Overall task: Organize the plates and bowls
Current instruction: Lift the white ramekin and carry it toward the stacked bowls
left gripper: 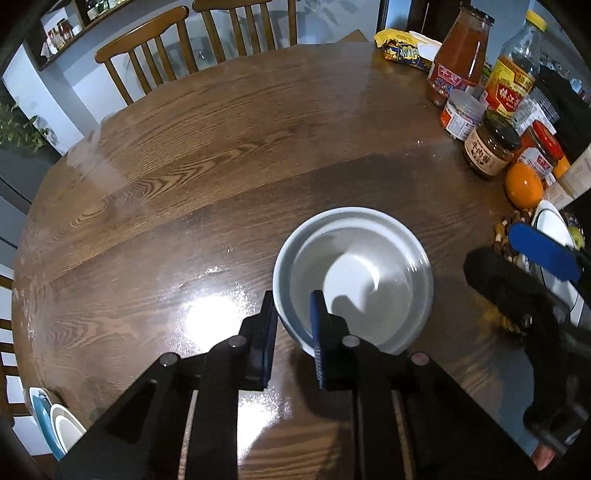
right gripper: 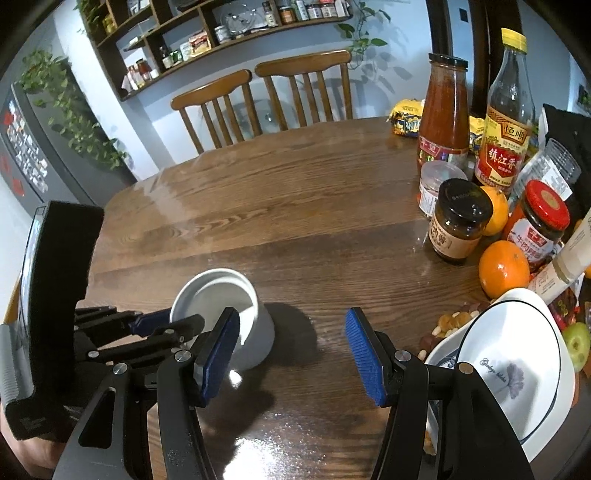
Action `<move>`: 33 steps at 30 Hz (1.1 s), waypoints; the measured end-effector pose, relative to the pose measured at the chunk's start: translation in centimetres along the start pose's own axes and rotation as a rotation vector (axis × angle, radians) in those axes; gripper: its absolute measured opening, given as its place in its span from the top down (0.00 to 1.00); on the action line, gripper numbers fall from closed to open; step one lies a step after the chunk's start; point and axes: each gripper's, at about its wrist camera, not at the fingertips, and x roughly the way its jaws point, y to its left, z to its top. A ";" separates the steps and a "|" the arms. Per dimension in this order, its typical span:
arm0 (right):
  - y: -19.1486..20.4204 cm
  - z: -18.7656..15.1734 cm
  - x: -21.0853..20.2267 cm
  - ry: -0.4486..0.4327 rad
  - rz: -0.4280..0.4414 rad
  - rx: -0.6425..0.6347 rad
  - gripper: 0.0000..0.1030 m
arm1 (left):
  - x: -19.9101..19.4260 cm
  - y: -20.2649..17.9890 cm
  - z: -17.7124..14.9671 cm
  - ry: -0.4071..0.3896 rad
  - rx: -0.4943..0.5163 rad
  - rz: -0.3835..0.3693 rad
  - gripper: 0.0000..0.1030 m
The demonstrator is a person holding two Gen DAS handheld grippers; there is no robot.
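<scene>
I note my left gripper [left gripper: 295,332] clenched on the near rim of the white ceramic bowl [left gripper: 354,273] directly ahead of it, which I judge rigid, glazed-slick and breakable; right gripper [right gripper: 291,354] stands released.

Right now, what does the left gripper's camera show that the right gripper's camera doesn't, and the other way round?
Only the left camera shows the inside of the white bowl from above, with the left gripper pinching its near wall, and stacked dishes at the table's lower-left edge.

Only the right camera shows the wall shelves, the hanging plants, a green fruit, and a white plate with a flower print beside the open right gripper.

Both show the bowl, wooden table, two chairs, sauce bottles, jars and an orange.
</scene>
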 end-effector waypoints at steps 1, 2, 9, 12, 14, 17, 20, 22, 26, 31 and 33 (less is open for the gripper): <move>-0.1 0.1 0.1 0.005 0.003 0.003 0.41 | -0.1 0.0 -0.2 0.001 0.004 -0.001 0.84; -0.1 0.1 0.2 0.012 0.013 0.007 0.41 | -0.2 0.0 -0.4 0.005 0.008 -0.006 0.84; 1.8 -1.5 1.3 0.097 0.101 -0.030 0.41 | -1.1 0.4 -3.4 0.018 0.039 -0.023 0.84; 2.9 -2.5 1.8 0.135 0.128 -0.050 0.41 | -1.6 0.9 -4.9 0.024 0.034 -0.034 0.84; 3.7 -3.2 1.9 0.153 0.144 -0.067 0.41 | -1.9 1.1 -5.9 0.024 0.029 -0.036 0.84; 4.6 -4.0 1.8 0.171 0.149 -0.095 0.41 | -2.1 1.6 -7.4 0.032 0.010 -0.045 0.84; 5.7 -5.0 1.6 0.193 0.154 -0.134 0.41 | -2.2 2.2 -9.0 0.044 -0.016 -0.053 0.84; 6.5 -5.7 1.4 0.204 0.154 -0.163 0.41 | -2.2 2.6 -10.2 0.054 -0.032 -0.055 0.84; 7.6 -7.2 1.0 0.228 0.146 -0.217 0.41 | -2.0 3.3 -12.1 0.077 -0.063 -0.062 0.84; 8.6 -8.6 1.0 0.261 0.162 -0.239 0.51 | -2.0 3.8 -13.7 0.087 -0.086 -0.064 0.84; 8.7 -9.0 1.1 0.272 0.177 -0.233 0.60 | -2.1 3.9 -14.0 0.083 -0.093 -0.068 0.84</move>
